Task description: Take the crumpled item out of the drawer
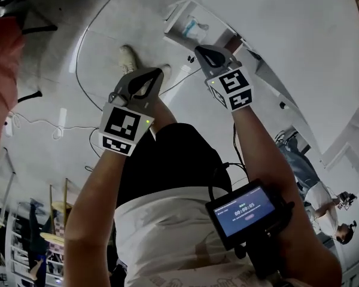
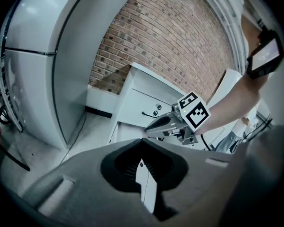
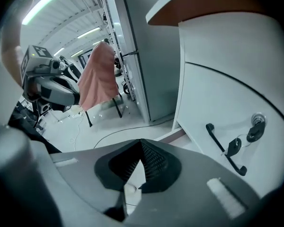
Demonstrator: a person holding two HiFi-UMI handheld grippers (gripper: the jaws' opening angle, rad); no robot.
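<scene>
Crumpled item is showing nowhere, presumably hiding inside the closed white cabinet (image 1: 275,34) at one o'clock. Left gripper (image 1: 157,74) and right gripper (image 1: 200,51) are both clenching on nothing, so they are probably risking knocking the handle (image 3: 225,148) instead of hooking it.

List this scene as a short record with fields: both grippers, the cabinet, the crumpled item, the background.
left gripper: shut, nothing between the jaws
right gripper: shut, empty, pointed toward the cabinet
cabinet: white, front looks closed, black handle, lock beside it
crumpled item: not in view
background: pink cloth hanging, brick wall
</scene>
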